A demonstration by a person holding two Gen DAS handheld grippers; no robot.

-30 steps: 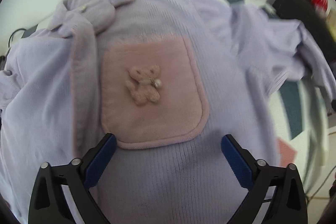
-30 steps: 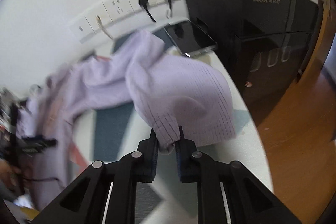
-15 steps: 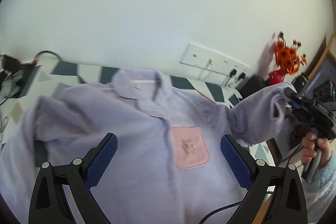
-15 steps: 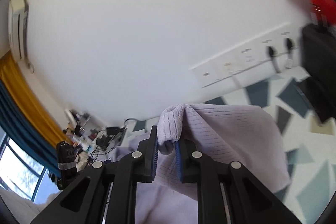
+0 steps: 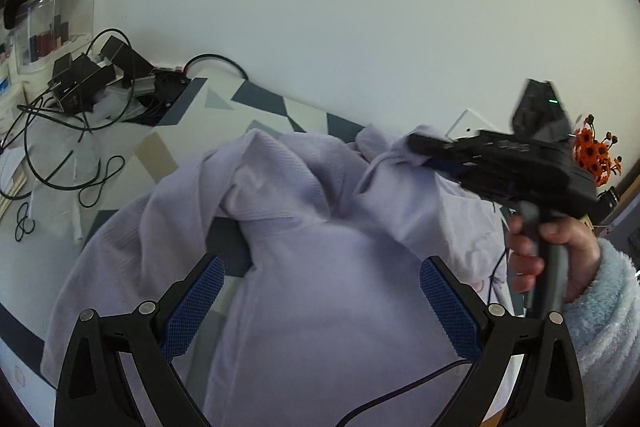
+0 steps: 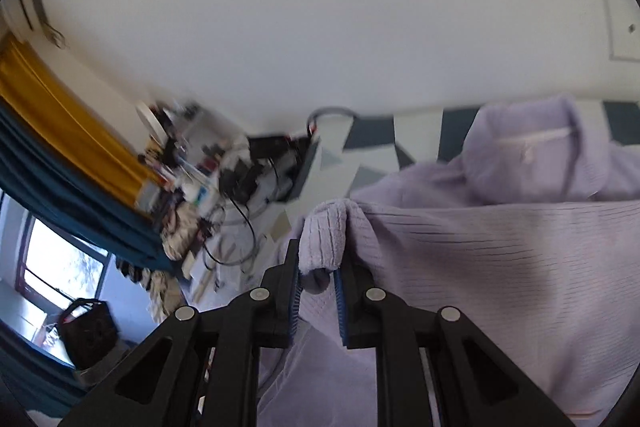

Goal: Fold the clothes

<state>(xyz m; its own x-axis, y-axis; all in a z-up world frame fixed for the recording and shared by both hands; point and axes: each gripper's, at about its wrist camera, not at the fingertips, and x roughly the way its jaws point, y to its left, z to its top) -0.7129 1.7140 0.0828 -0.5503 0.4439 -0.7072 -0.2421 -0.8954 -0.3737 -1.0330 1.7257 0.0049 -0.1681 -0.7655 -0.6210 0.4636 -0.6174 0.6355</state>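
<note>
A lilac knit cardigan [image 5: 320, 267] lies spread and rumpled on the patterned table [image 5: 168, 155]. My left gripper [image 5: 320, 307] hangs open above its lower body, blue pads wide apart with nothing between them. My right gripper [image 6: 318, 291] is shut on the ribbed sleeve cuff [image 6: 324, 239]. In the left wrist view the right gripper [image 5: 416, 147] holds that sleeve lifted over the cardigan's middle, with a hand [image 5: 548, 255] on its handle. The collar [image 6: 532, 151] shows behind the sleeve [image 6: 500, 267]. The pink pocket is hidden.
Black cables [image 5: 68, 155] and electronics boxes [image 5: 88, 75] clutter the table's far left corner. A white wall runs behind the table. Orange flowers [image 5: 596, 155] stand at the right. A yellow and blue curtain [image 6: 60, 147] and a window [image 6: 60, 267] are at the left.
My right gripper has carried the sleeve leftward across the cardigan's front, covering the pink pocket. The left gripper has swung its view to the left and stays open.
</note>
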